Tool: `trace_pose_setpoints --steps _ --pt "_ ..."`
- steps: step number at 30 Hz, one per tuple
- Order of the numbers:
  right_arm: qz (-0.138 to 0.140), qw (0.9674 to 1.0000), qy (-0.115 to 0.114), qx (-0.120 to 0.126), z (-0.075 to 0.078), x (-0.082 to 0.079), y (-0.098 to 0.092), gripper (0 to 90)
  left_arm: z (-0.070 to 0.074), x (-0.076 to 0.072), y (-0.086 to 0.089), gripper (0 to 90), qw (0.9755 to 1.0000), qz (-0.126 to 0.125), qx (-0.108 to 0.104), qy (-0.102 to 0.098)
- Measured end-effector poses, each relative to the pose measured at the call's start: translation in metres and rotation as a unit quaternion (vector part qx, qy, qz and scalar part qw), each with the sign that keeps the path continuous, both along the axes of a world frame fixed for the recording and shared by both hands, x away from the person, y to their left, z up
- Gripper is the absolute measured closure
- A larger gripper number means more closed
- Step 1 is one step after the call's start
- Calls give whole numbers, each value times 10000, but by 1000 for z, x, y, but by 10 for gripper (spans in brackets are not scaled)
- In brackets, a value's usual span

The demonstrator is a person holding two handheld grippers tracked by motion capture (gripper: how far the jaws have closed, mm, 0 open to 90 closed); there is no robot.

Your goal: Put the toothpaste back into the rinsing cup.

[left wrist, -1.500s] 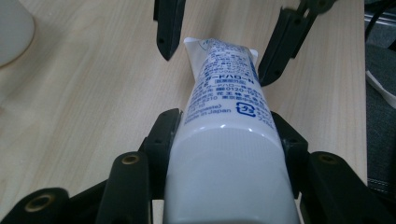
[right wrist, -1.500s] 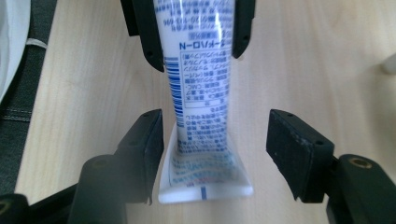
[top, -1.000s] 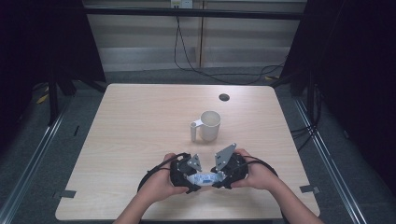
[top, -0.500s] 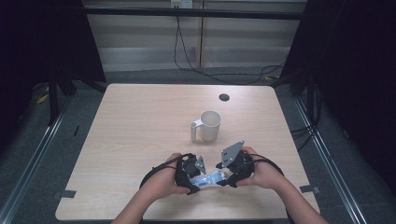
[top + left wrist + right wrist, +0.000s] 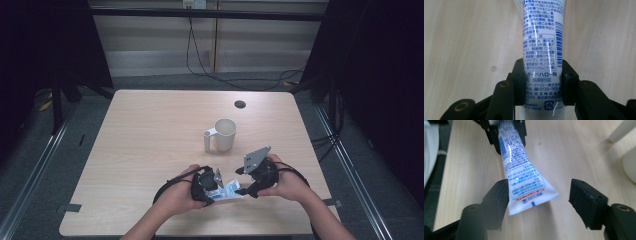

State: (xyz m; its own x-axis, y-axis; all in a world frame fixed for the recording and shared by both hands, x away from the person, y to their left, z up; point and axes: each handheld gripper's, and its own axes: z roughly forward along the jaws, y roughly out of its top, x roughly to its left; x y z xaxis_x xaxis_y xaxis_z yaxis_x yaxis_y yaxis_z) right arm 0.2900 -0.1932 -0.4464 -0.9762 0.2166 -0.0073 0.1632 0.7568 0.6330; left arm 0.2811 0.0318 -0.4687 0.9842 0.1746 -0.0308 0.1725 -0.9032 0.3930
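A white toothpaste tube with blue print lies level just above the table, between my two grippers near the front edge. My left gripper is shut on the tube near its cap end. Its jaws have just been closing, and both pads press the tube's sides. My right gripper stands open around the tube's flat crimped end. Its jaws have just been opening: the right jaw stands well clear, and the left jaw is beside the tube's edge. The left gripper shows farther off, holding the other end.
A white mug with its handle to the left stands upright mid-table, beyond the grippers; its side shows in the right gripper view. A small dark disc lies at the back of the wooden table.
My right gripper has drawn away to the right and slightly up, its jaws wider apart. The tube now shows between the grippers. The left hand has stayed put.
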Motion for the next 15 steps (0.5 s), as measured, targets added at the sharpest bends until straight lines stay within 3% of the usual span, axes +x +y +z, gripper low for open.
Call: trace_pose_setpoints --steps 3,7,8,12,13,15 --pt "-269 9995 -7 142 6 2 -9 279 4 6 13 646 9991 251 -343 70" --pt "-598 9974 76 402 8 5 -16 271 18 14 25 645 9952 614 -758 -48" --pt "-658 9966 109 493 8 6 -17 271 20 14 27 644 9924 797 -931 -79" --pt "-940 9929 227 691 7 8 -15 268 29 18 31 644 9901 916 -1020 -306" --pt "-1031 9912 305 767 7 8 -14 266 29 17 30 644 9878 1019 -1139 -309" --pt "-1236 9871 453 908 6 10 -12 267 31 19 31 644 9881 966 -1140 -354"
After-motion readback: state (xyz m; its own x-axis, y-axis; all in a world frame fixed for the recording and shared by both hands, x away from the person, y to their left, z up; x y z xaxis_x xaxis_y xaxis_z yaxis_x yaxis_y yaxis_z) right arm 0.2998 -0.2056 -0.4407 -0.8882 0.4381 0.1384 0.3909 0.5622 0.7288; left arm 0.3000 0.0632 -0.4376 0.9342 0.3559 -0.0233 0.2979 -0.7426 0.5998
